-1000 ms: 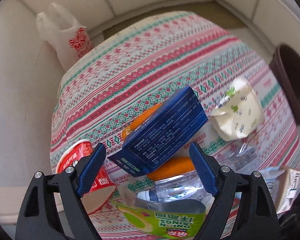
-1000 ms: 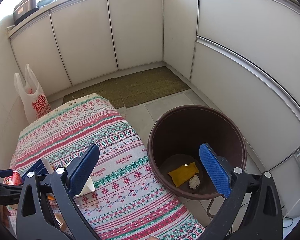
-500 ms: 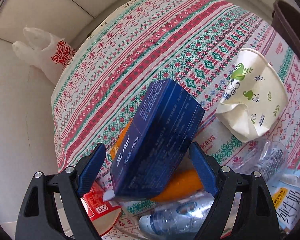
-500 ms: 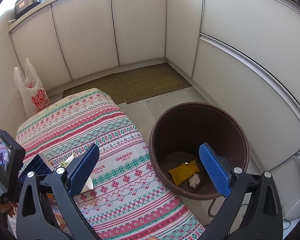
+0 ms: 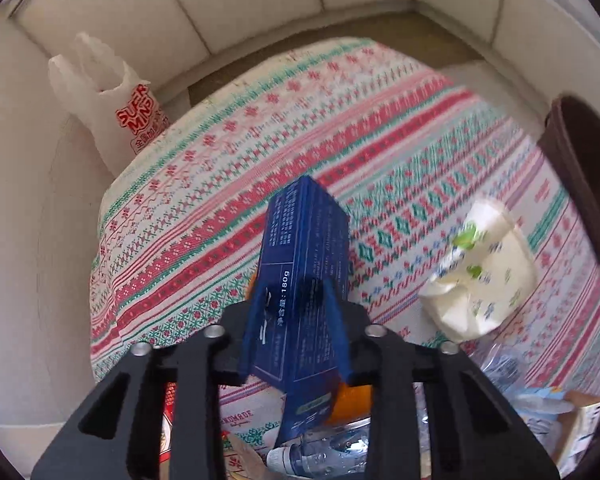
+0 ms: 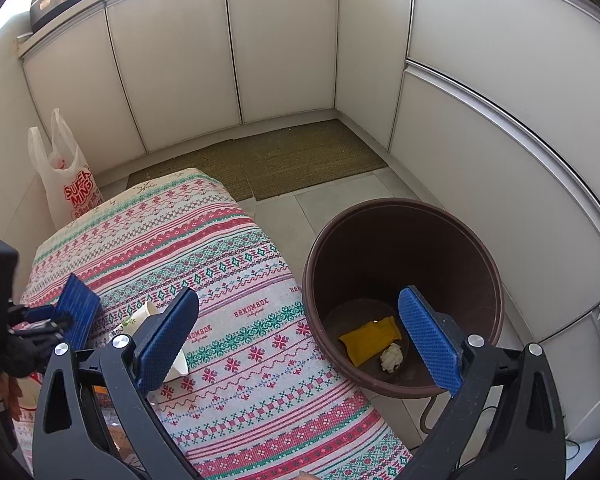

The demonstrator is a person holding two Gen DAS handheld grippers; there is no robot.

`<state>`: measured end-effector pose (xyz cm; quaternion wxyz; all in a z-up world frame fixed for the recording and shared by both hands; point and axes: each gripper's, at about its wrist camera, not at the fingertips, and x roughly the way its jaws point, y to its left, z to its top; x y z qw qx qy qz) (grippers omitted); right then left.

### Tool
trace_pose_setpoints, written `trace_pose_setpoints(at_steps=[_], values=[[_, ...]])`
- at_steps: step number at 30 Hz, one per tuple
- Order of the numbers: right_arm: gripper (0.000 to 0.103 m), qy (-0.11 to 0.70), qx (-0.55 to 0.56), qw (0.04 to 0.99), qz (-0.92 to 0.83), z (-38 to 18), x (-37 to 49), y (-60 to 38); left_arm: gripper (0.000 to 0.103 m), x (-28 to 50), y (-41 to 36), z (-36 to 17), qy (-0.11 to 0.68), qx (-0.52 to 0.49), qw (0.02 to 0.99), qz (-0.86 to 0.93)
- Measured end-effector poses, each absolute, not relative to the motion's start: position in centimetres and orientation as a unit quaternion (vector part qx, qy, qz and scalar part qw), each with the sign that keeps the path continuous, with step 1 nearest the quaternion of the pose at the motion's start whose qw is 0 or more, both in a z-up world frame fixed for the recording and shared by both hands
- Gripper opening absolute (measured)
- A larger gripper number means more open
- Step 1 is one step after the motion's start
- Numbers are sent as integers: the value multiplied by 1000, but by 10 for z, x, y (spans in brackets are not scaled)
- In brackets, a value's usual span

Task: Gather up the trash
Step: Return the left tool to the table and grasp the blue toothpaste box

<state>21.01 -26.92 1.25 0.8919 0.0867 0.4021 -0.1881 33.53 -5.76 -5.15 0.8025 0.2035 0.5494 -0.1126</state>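
My left gripper (image 5: 296,300) is shut on a dark blue carton box (image 5: 304,264) and holds it upright above the patterned tablecloth (image 5: 260,160). The box also shows at the left of the right wrist view (image 6: 78,308). Beneath it lie an orange wrapper (image 5: 352,398), a clear plastic bottle (image 5: 320,452) and a red cup (image 5: 168,420). A crushed paper cup (image 5: 480,280) lies to the right. My right gripper (image 6: 300,336) is open and empty, over the gap between the table and the brown bin (image 6: 404,292).
The bin holds a yellow wrapper (image 6: 370,340) and a crumpled white wad (image 6: 392,356). A white plastic shopping bag (image 6: 70,184) stands on the floor behind the table. White cabinets (image 6: 284,40) line the walls. A woven mat (image 6: 284,160) lies on the floor.
My left gripper has closed on the blue box and turned it upright, lifting it off the pile. The right gripper has stayed open above the bin.
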Motion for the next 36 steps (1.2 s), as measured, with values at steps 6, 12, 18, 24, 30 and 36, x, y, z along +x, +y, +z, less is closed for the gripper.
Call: trace_pose_setpoints(at_steps=[6, 12, 18, 24, 30, 36], values=[[96, 407, 83, 891, -185, 10, 212, -267, 0, 339, -41, -38, 549, 139, 816, -112], [96, 406, 83, 891, -185, 9, 212, -266, 90, 338, -38, -34, 542, 116, 829, -80], [96, 415, 85, 887, -183, 4, 216, -266, 91, 345, -64, -44, 554, 178, 810, -70], [96, 418, 80, 887, -181, 2, 218, -265, 91, 363, -72, -80, 591, 203, 780, -32], [96, 425, 84, 883, -180, -2, 223, -268, 80, 360, -75, -96, 586, 237, 774, -23], [96, 430, 83, 882, -174, -5, 225, -264, 50, 358, -70, -94, 591, 222, 775, -45]])
